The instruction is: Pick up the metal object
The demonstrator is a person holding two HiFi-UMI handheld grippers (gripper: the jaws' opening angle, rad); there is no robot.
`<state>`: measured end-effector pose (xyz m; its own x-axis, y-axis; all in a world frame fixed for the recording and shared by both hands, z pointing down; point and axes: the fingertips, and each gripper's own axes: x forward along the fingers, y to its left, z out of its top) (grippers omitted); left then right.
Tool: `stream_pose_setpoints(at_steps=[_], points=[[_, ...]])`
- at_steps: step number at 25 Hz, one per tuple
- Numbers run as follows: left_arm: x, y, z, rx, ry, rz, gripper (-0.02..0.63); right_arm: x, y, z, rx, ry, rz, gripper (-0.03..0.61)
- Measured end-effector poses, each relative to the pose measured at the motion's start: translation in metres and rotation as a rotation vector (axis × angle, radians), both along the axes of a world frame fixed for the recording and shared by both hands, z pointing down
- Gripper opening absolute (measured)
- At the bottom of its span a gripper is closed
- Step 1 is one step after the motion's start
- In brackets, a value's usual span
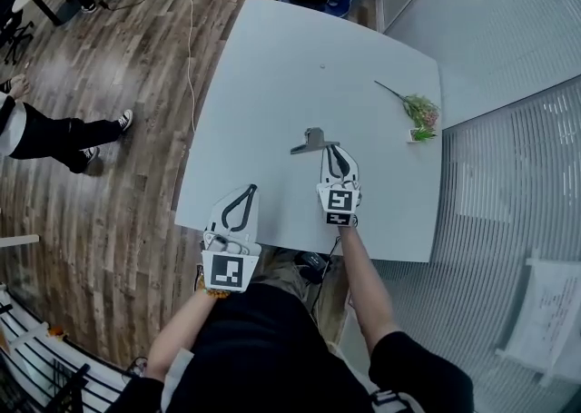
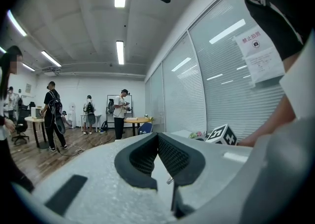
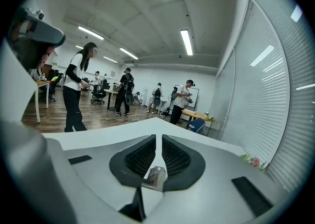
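the flat grey metal piece [image 1: 314, 141] lies on the pale grey counter [image 1: 272, 57], around its middle and just ahead of the right gripper [image 1: 334, 152]. in the head view it reads as a thin straight bar set at a slight slant, with a short, broader tab standing out from its middle on the far side. its colour is a dull mid grey, darker than the counter. in the right gripper view it shows through the hollow between the jaws as a bright, silvery plate with squared corners and mottled reflections on its face; finer detail cannot be made out. the right gripper's jaws stand only a narrow slit apart and press on nothing, and the metal piece lies free on the counter. the left gripper [image 1: 251, 190] is by the counter's near edge, well apart from the metal piece, with its jaws closed tip to tip and nothing between them. a small potted plant with pink flowers and a long green stem [image 1: 420, 115] sits at the counter's right edge, apart from the metal piece.
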<state>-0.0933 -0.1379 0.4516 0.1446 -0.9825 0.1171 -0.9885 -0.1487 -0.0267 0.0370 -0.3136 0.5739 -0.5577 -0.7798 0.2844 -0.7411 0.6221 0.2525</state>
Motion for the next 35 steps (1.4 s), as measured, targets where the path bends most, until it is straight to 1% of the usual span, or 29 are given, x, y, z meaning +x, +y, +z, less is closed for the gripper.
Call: stream_pose_setpoints(at_steps=[5,12,14,17,19,22,25,27,35], points=[[0.001,-0.001,0.007,-0.01,-0.021,-0.005,0.005,0.0,-0.017,0.034,-0.046,0.037,-0.003,0.048],[-0.007,0.0,0.015,-0.042,-0.018,-0.007,0.005,0.0,-0.038,0.075,-0.136,0.06,0.035,0.067],[-0.012,0.0,0.019,-0.044,-0.031,-0.007,0.005,-0.003,-0.044,0.087,-0.158,0.066,0.042,0.081],[-0.017,0.002,0.022,-0.044,-0.028,-0.018,0.005,-0.004,-0.049,0.099,-0.184,0.075,0.053,0.104],[-0.019,0.002,0.023,-0.06,-0.035,-0.023,0.005,-0.005,-0.052,0.105,-0.2,0.076,0.055,0.12],[-0.022,-0.002,0.024,-0.067,-0.029,-0.032,0.005,-0.007,-0.063,0.113,-0.223,0.069,0.07,0.143],[-0.023,-0.003,0.025,-0.063,-0.023,-0.04,0.005,-0.008,-0.066,0.129,-0.266,0.046,0.086,0.162],[-0.022,-0.002,0.026,-0.066,-0.031,-0.036,0.005,-0.005,-0.067,0.14,-0.293,0.029,0.1,0.187],[-0.026,0.0,0.036,-0.092,-0.036,-0.05,0.005,-0.005,-0.08,0.169,-0.359,0.032,0.123,0.282]])
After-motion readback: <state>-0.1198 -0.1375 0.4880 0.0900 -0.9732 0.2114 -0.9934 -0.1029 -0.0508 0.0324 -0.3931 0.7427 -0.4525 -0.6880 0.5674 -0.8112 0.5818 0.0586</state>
